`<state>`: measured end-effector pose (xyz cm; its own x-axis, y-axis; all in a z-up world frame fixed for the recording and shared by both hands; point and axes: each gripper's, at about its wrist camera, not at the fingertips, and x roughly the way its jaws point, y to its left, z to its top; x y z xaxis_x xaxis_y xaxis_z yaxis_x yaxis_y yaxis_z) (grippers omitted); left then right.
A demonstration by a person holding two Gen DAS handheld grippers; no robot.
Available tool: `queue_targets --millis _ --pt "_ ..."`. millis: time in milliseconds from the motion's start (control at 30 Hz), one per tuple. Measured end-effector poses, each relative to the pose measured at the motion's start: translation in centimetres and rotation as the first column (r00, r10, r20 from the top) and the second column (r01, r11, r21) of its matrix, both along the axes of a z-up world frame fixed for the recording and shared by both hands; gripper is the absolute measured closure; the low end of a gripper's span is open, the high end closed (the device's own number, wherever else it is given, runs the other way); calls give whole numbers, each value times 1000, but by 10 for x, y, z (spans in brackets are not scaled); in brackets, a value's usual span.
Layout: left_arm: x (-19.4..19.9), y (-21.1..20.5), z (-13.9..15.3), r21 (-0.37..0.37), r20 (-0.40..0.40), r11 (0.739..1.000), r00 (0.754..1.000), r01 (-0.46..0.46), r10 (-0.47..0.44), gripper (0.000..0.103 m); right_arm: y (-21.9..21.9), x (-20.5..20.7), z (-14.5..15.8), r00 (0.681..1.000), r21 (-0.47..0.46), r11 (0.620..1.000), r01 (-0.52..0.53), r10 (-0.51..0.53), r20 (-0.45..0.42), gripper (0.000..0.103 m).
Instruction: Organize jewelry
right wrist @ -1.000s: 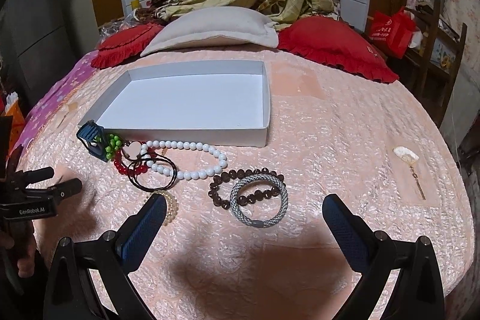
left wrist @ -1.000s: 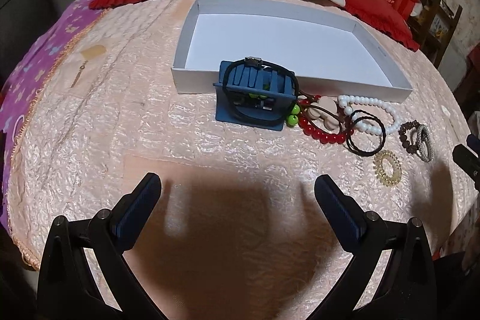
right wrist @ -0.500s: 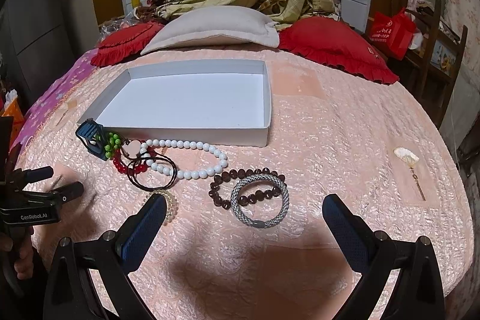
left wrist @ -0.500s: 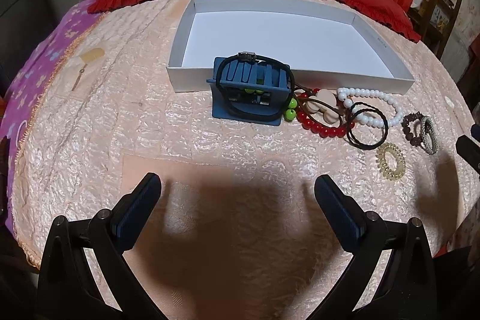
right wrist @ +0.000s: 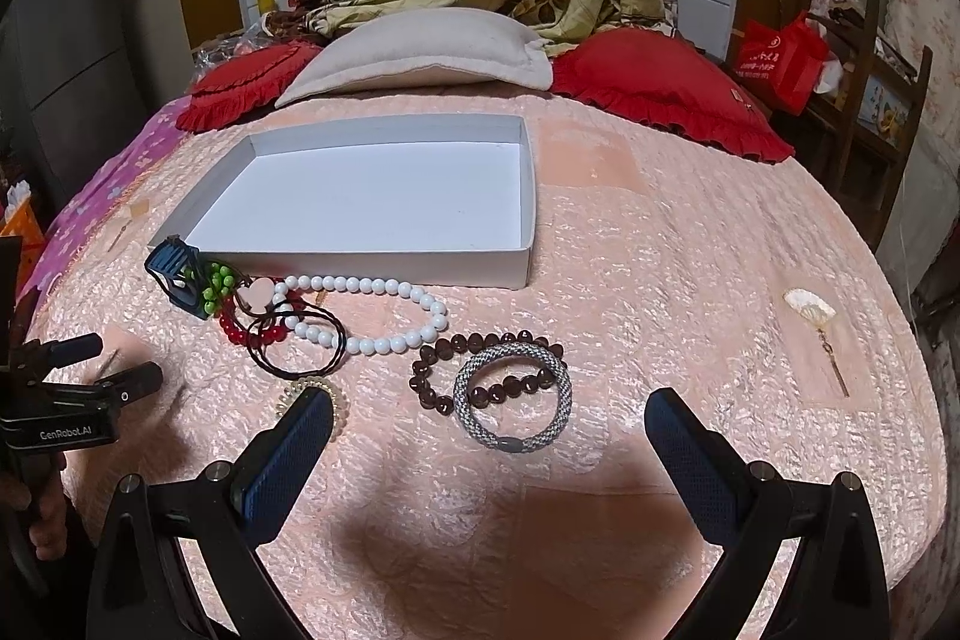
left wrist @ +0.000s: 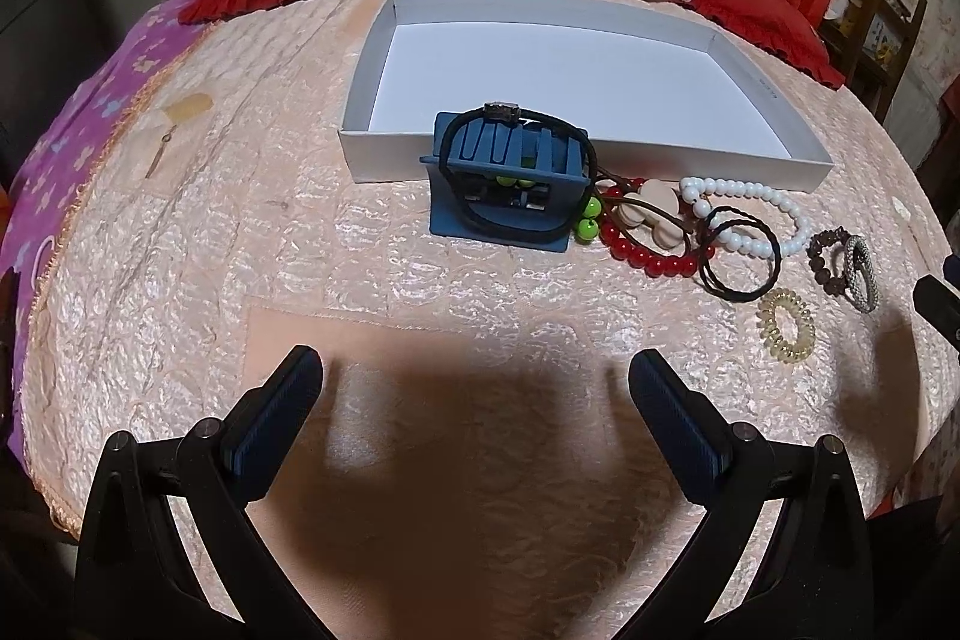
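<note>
Both grippers are easing in toward the jewelry since a second ago, the left gripper [left wrist: 474, 376] creeping closer to the blue rack [left wrist: 510, 172] while the right gripper [right wrist: 489, 421] is drifting down over the loose pieces. Each is holding its jaws wide apart with nothing between them. The white tray [right wrist: 360, 256] is lying toward the pillow end of the bedspread [right wrist: 690, 310], and nothing is sitting inside it yet, so the sorting is looking barely begun (if the tray is indeed where things belong). All the pieces are crowding along the tray's near wall: the rack, with a black band [left wrist: 516, 220] looping around it, is touching that wall at its left corner; beside it are lying green beads [right wrist: 216, 286], a red bead bracelet [left wrist: 648, 259], a flower-shaped charm on a cord [left wrist: 654, 214], a white pearl strand [right wrist: 384, 307] and a black hair tie [right wrist: 297, 343]. Nearer the right gripper, a grey woven bracelet [right wrist: 513, 403] is overlapping a dark brown bead bracelet [right wrist: 480, 361], and a clear coil hair tie [left wrist: 786, 325] is peeking out behind that gripper's left finger. Every piece is waiting to be picked up and placed.
</note>
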<state>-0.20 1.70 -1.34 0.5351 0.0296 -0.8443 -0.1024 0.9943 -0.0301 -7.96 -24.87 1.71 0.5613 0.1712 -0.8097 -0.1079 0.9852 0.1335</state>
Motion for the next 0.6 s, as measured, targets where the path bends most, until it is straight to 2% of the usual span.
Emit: queue_targets --millis 600 --pt "1 0 -3 2 -3 1000 1000 -2 2 1 6 3 -15 1000 7 1000 4 -4 2 0"
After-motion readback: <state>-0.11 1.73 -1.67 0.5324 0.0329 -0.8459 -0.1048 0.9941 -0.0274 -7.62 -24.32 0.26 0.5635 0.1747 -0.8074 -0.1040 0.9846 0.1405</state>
